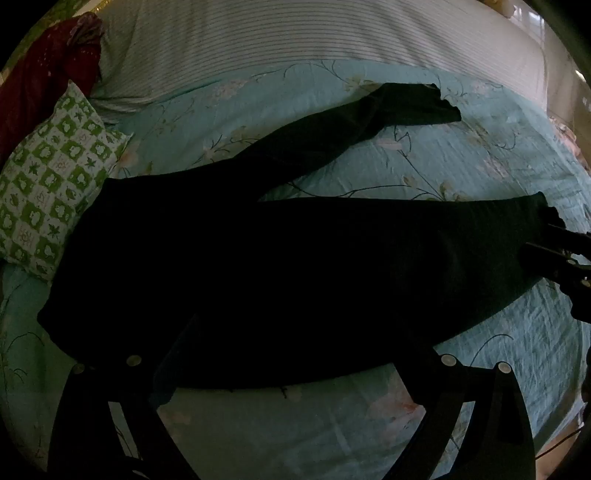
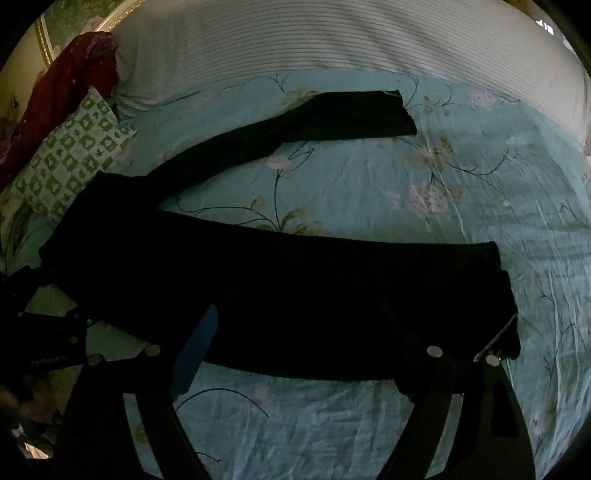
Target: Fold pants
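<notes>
Black pants (image 1: 295,266) lie spread on a teal floral bedsheet (image 1: 424,162), waist at the left, legs running right in a V. The near leg (image 2: 332,295) is flat and wide, the far leg (image 2: 351,114) angles away. My left gripper (image 1: 295,350) is open, its fingers wide apart over the near leg close to the waist. My right gripper (image 2: 303,332) is open over the near leg toward the cuff (image 2: 502,295). The right gripper also shows in the left wrist view (image 1: 554,254) at the cuff. The left gripper shows at the left edge of the right wrist view (image 2: 48,332).
A green and white checked pillow (image 1: 51,192) lies by the waist. A dark red cloth (image 1: 44,70) sits at the back left. A striped white blanket (image 1: 295,33) covers the far side of the bed.
</notes>
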`<action>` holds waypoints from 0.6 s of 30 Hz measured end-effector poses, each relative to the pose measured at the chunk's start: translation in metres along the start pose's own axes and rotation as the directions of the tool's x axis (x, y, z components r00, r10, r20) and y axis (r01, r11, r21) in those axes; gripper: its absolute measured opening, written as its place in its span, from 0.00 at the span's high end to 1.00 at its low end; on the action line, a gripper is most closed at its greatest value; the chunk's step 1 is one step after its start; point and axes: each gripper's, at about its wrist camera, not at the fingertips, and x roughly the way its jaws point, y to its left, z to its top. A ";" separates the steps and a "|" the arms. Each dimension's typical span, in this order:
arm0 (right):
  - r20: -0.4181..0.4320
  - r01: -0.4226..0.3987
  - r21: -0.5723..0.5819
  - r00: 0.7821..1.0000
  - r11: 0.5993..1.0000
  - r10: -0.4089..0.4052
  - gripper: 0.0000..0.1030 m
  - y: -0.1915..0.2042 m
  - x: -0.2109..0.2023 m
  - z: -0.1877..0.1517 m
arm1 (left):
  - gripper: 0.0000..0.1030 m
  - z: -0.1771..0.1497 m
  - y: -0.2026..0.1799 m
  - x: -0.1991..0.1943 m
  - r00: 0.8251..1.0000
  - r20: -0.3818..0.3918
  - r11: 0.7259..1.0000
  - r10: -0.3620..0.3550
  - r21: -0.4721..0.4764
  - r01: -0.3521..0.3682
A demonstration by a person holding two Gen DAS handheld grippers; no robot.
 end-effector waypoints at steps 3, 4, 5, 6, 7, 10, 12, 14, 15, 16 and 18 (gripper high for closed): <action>0.000 -0.002 0.001 1.000 1.000 0.002 0.18 0.000 -0.001 -0.001 | 0.06 0.000 -0.001 0.000 1.000 -0.002 1.000 -0.003 0.002 0.003; 0.000 -0.003 0.002 1.000 1.000 0.003 0.18 0.000 -0.001 -0.001 | 0.06 0.000 -0.001 0.000 1.000 -0.001 1.000 -0.004 0.002 0.004; 0.000 -0.003 0.002 1.000 1.000 0.003 0.18 0.000 -0.002 -0.002 | 0.06 0.000 -0.001 -0.001 1.000 0.000 1.000 -0.005 0.003 0.005; 0.001 -0.003 0.002 1.000 1.000 0.003 0.18 0.000 -0.003 -0.002 | 0.06 0.000 -0.001 -0.001 1.000 0.001 1.000 -0.005 0.003 0.005; 0.002 -0.003 0.002 1.000 1.000 0.003 0.18 -0.001 -0.003 -0.002 | 0.06 0.000 -0.001 -0.001 1.000 0.001 1.000 -0.005 0.005 0.005; -0.004 -0.002 0.001 1.000 1.000 0.002 0.18 0.001 0.001 -0.005 | 0.06 0.000 -0.001 -0.001 1.000 0.003 1.000 -0.007 0.006 0.007; -0.003 -0.005 0.001 1.000 1.000 0.005 0.18 -0.006 0.002 -0.002 | 0.06 -0.001 -0.002 -0.001 1.000 0.003 1.000 -0.006 0.007 0.006; -0.004 -0.005 0.002 1.000 1.000 0.005 0.18 -0.005 0.002 -0.003 | 0.06 0.000 -0.002 0.000 1.000 0.001 1.000 -0.006 0.005 0.006; -0.005 -0.005 0.003 1.000 1.000 0.005 0.18 -0.006 0.002 -0.003 | 0.06 0.000 -0.002 0.000 1.000 0.001 1.000 -0.007 0.004 0.007; -0.006 -0.005 0.003 1.000 1.000 0.005 0.18 -0.006 0.002 -0.003 | 0.06 0.001 -0.003 -0.001 1.000 0.001 1.000 -0.006 0.004 0.006; -0.006 -0.003 0.004 1.000 1.000 0.003 0.18 0.000 0.001 -0.002 | 0.06 0.001 -0.003 -0.001 1.000 0.002 1.000 -0.006 0.004 0.006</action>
